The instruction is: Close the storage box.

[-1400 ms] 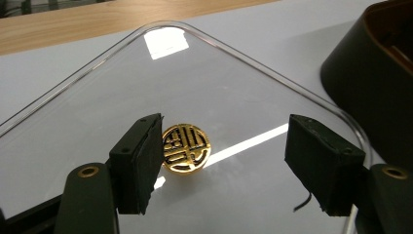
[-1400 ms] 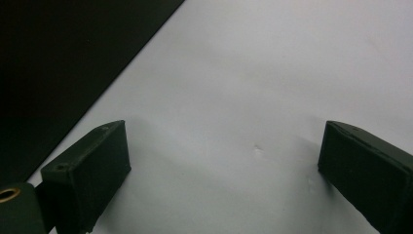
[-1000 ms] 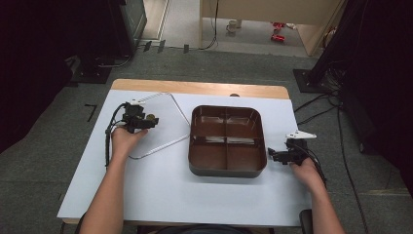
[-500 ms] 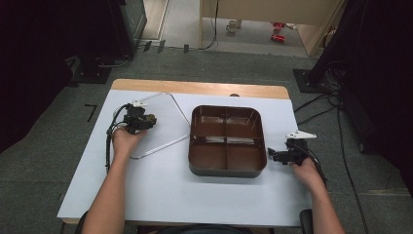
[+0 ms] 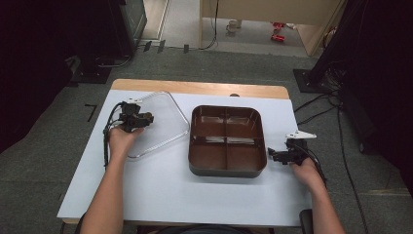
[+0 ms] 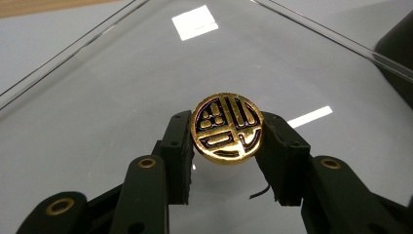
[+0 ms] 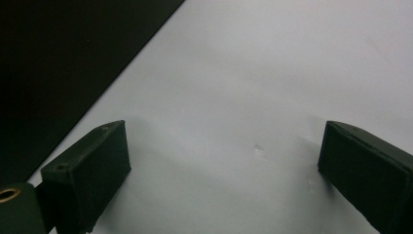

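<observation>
A clear plastic lid (image 5: 160, 122) lies flat on the white table, left of a dark brown tray (image 5: 228, 168) with four compartments. My left gripper (image 5: 146, 118) rests on the lid. In the left gripper view its two black jaws are shut on a round gold knob (image 6: 227, 128) with a black pattern, which sits on the clear lid (image 6: 122, 83). My right gripper (image 5: 271, 155) sits on the table just right of the tray's near right corner. In the right gripper view its jaws stand wide apart over bare white table (image 7: 253, 97), my right gripper (image 7: 224, 170) open with nothing between them.
The dark side of the tray (image 7: 63, 63) fills the upper left of the right gripper view. A strip of bare wood (image 5: 195, 87) runs along the table's far edge. Grey carpet, cables and dark equipment stands surround the table.
The left gripper has shifted slightly on the lid. The right hand has not moved.
</observation>
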A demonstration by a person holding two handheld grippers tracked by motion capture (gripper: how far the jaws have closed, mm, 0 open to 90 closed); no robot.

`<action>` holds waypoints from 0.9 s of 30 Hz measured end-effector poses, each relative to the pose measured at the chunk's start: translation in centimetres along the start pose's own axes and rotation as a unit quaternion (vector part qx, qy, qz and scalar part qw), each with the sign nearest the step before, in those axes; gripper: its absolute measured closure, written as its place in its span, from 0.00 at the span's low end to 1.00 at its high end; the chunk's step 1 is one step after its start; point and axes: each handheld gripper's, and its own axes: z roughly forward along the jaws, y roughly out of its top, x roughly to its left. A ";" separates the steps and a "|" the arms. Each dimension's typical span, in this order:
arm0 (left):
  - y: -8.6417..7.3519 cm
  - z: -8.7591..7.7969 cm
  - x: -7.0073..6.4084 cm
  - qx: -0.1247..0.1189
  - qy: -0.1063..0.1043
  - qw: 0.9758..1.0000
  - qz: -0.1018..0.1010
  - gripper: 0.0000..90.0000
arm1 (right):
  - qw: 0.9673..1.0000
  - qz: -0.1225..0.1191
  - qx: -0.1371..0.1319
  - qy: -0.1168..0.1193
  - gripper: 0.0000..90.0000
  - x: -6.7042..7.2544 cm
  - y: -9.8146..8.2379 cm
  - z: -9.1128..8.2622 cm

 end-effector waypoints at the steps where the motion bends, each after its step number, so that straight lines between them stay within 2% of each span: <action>1: 0.1 -0.3 -0.1 -0.001 0.001 1.000 0.003 0.66 | 1.000 0.000 0.000 0.000 0.05 0.0 0.0 0.0; 3: 0.4 -0.9 -0.1 0.000 0.001 1.000 0.006 0.66 | 1.000 0.000 0.000 0.000 0.05 0.0 0.0 0.0; 8: 0.8 -2.1 0.2 -0.006 -0.014 1.000 -0.006 0.66 | 1.000 0.000 0.000 0.000 0.05 0.0 0.0 0.0; 16: 1.5 -4.4 0.3 -0.023 -0.020 0.999 -0.012 0.66 | 1.000 0.001 0.000 0.001 0.05 0.0 0.0 0.0; 24: 2.5 -6.0 -0.8 -0.033 -0.034 0.999 0.006 0.66 | 1.000 0.001 0.000 0.001 0.05 0.0 0.0 0.0; 27: 2.8 -6.3 -1.3 -0.035 -0.039 0.999 0.007 0.66 | 1.000 0.001 0.000 0.001 0.05 0.0 0.0 0.0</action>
